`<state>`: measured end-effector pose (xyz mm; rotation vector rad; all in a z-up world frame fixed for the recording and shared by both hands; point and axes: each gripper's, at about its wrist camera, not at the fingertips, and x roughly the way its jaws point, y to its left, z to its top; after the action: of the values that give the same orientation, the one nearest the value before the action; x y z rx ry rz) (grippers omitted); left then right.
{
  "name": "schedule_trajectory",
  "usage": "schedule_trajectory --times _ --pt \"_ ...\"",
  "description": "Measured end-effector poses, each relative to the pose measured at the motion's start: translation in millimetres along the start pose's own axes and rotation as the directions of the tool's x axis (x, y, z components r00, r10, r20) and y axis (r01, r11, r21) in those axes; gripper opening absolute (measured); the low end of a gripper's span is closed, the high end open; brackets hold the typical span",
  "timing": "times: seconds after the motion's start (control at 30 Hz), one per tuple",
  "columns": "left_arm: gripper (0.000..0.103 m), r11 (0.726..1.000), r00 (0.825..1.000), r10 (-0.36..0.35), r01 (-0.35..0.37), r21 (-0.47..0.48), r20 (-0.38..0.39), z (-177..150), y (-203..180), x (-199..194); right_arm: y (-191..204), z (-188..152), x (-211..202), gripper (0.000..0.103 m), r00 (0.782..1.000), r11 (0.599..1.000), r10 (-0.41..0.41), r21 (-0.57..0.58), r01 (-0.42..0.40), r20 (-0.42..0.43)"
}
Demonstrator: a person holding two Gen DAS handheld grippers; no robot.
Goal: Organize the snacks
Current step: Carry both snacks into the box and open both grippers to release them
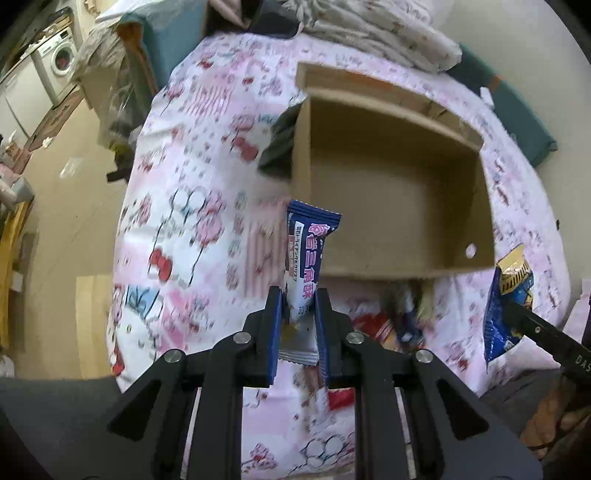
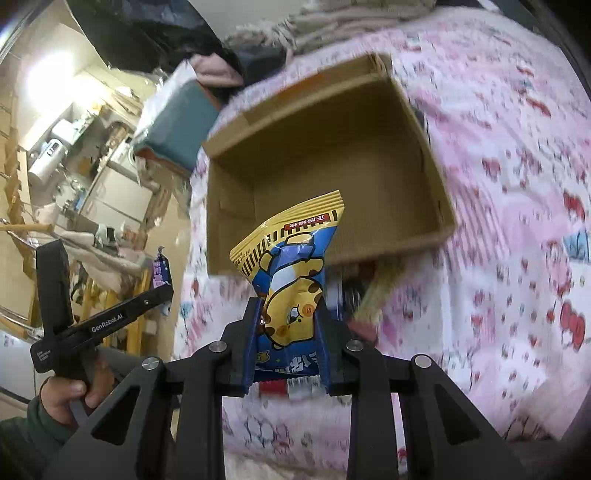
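Note:
My left gripper (image 1: 298, 295) is shut on a slim blue-and-white snack bar packet (image 1: 306, 254), held upright just before the near left corner of an open, empty cardboard box (image 1: 388, 192). My right gripper (image 2: 288, 306) is shut on a blue-and-yellow bear-print snack bag (image 2: 291, 273), held above the bed in front of the same box (image 2: 325, 155). The bag also shows at the right of the left wrist view (image 1: 508, 306). The left gripper with its packet shows at the left of the right wrist view (image 2: 110, 321).
The box rests on a pink cartoon-print bedspread (image 1: 195, 206). Several more snack packets (image 1: 399, 314) lie on the bed by the box's near wall. Folded bedding (image 1: 369, 26) is piled behind the box. A washing machine (image 1: 61, 59) stands far left.

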<state>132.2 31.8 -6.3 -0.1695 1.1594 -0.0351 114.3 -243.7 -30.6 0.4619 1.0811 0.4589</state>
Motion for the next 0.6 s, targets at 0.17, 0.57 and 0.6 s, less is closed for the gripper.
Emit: schedule_trajectory --times 0.17,0.57,0.6 --pt "0.014 0.999 0.999 -0.006 0.005 0.036 0.035 29 -22 5 -9 30 -1 0.028 0.998 0.999 -0.010 0.034 0.008 0.064" --pt "0.014 0.996 0.996 -0.063 0.059 0.072 0.056 61 -55 65 -38 69 37 0.028 0.988 0.993 -0.094 0.083 0.084 0.120" --pt "0.014 0.995 0.997 -0.067 0.064 0.077 0.040 60 -56 71 -40 68 42 0.028 0.989 0.993 -0.088 0.089 0.077 0.115"
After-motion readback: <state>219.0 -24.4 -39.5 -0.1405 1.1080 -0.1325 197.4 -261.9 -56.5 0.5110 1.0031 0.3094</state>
